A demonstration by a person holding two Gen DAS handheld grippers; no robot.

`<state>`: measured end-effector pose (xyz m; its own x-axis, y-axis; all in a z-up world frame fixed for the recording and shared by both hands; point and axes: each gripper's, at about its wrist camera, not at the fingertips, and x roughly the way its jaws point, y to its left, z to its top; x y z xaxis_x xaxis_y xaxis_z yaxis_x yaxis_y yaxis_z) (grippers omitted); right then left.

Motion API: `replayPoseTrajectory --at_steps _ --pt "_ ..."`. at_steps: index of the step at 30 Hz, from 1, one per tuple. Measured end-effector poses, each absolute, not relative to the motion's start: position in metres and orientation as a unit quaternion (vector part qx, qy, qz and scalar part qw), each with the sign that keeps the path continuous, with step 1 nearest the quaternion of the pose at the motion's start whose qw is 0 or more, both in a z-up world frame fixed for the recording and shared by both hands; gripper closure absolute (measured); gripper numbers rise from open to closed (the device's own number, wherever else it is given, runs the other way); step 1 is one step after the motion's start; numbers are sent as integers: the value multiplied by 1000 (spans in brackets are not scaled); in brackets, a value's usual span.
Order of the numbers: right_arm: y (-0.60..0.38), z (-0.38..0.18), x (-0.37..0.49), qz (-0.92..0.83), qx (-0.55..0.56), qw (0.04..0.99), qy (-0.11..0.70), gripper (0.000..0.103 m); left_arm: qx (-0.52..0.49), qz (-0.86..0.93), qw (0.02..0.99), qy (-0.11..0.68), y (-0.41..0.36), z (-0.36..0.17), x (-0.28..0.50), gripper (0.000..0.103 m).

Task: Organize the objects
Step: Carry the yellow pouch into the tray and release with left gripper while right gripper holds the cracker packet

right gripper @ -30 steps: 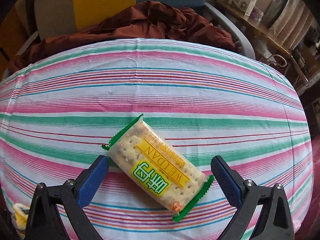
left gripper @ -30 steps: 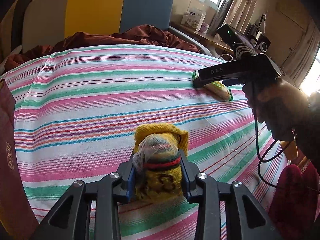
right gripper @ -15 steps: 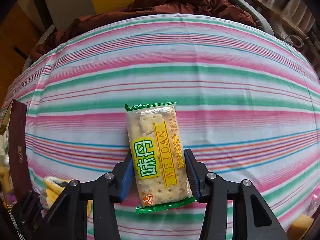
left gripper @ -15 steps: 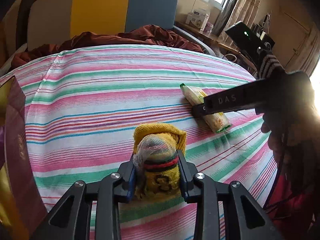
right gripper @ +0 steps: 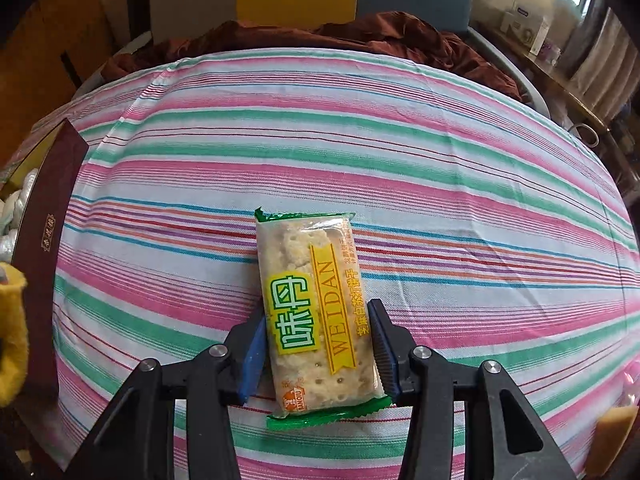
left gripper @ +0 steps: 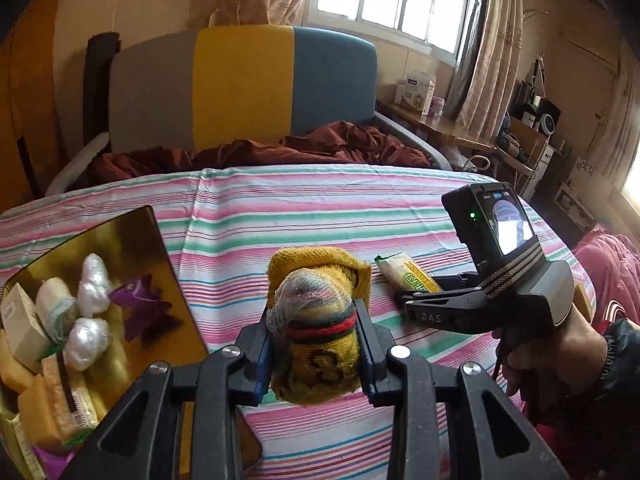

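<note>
Left gripper (left gripper: 316,354): blue pads pressed tight on both flanks of a rolled yellow knitted sock bundle (left gripper: 316,320) with a red and black band and a grey mesh end. The bundle stands up between the fingers, clear of the striped pink, green and white bedsheet (left gripper: 312,216).

At 9 o'clock of the bundle in the left wrist view: open gold-lined box (left gripper: 120,248) on the bed. Inside it are two pearly white wrapped balls (left gripper: 94,282), a purple foil wrapper (left gripper: 140,308), a small white carton (left gripper: 22,328) and tan cracker packs (left gripper: 52,404). In the right wrist view the same box shows its maroon outer wall at 9 o'clock.

Right gripper (right gripper: 318,354): jaws have just been closing. They now stand narrowed against the long sides of a clear, green-ended cracker packet with a yellow label (right gripper: 316,308), gripping its near half. The far end of the packet points to 12 o'clock over the sheet. From the left wrist view, this gripper and the person's hand (left gripper: 560,356) sit at 3 o'clock of the sock bundle, with the packet sticking out towards 10 o'clock.

Crumpled dark red blanket (right gripper: 360,36) at 12 o'clock, at the head of the bed.
</note>
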<state>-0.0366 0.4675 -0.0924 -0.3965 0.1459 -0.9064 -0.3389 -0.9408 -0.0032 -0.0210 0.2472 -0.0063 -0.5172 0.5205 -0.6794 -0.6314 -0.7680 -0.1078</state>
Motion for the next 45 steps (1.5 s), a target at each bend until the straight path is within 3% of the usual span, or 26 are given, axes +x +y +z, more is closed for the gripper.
replayPoseTrajectory --at_steps 22,34,40,45 --pt "454 -101 -47 844 -515 140 51 54 -369 898 233 55 142 -9 -34 69" --pt "448 -101 -50 844 -516 143 26 56 -396 893 211 -5 58 -29 -43 69" --pt "445 -100 -52 844 -516 146 13 56 -412 885 216 11 67 -45 -46 69" --pt "445 -100 -52 844 -517 145 12 56 -448 869 208 30 81 -64 -52 56"
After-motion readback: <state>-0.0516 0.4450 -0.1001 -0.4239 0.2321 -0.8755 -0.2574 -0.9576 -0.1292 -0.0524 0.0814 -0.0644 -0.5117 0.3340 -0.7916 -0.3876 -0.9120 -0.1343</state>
